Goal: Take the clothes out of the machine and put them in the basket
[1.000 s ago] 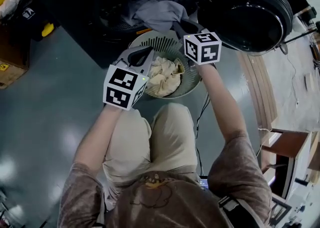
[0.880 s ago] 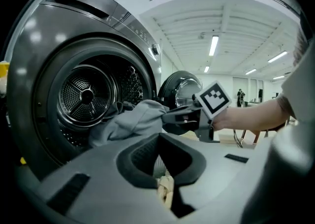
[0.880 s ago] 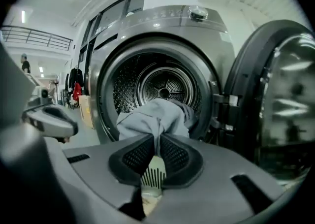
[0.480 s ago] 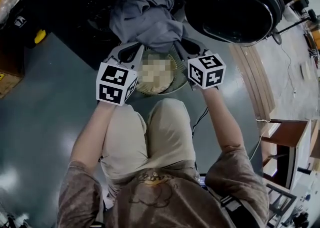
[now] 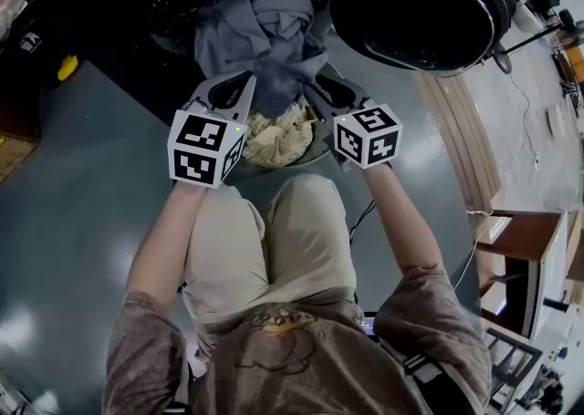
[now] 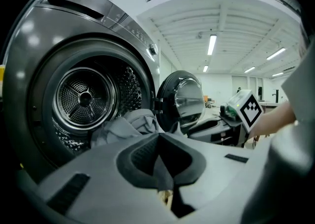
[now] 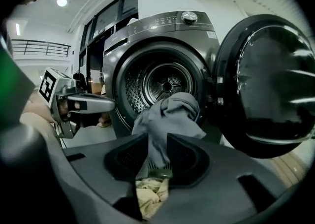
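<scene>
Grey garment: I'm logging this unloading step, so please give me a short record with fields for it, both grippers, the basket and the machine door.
grey garment: hangs out of the machine mouth, down over the basket
right gripper: garment between its fingers, touching both; the fingers have just been opening
left gripper: fingers together beside the garment; a pinch cannot be told
basket: on the floor below, cream cloth inside
door: swung open at the right
</scene>
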A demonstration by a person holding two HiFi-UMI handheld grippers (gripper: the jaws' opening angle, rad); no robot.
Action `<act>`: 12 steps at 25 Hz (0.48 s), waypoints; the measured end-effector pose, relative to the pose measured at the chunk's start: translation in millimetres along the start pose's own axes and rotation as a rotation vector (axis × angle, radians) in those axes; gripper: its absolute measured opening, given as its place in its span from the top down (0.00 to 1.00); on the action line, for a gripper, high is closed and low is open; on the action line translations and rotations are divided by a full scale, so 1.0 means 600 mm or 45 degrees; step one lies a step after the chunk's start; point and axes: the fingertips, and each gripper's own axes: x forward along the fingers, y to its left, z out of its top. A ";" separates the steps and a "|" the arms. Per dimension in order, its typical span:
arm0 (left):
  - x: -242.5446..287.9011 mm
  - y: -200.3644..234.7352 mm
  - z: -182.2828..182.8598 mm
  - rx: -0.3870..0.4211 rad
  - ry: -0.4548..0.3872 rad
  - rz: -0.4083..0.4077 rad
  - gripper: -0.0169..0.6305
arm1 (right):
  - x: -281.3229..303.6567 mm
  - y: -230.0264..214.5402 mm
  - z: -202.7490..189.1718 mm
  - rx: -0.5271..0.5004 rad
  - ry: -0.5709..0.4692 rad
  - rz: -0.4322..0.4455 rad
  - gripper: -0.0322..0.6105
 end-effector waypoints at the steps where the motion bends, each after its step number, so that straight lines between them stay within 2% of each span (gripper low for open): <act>1: -0.001 0.002 0.000 -0.002 0.000 0.003 0.96 | 0.001 0.001 0.001 0.005 -0.006 0.009 0.75; 5: -0.007 0.009 -0.002 -0.013 -0.002 0.014 0.96 | 0.012 0.002 -0.001 -0.001 0.002 0.033 0.68; 12: -0.021 0.022 -0.002 -0.027 -0.006 0.028 0.96 | 0.068 0.015 0.003 -0.031 0.023 0.050 0.49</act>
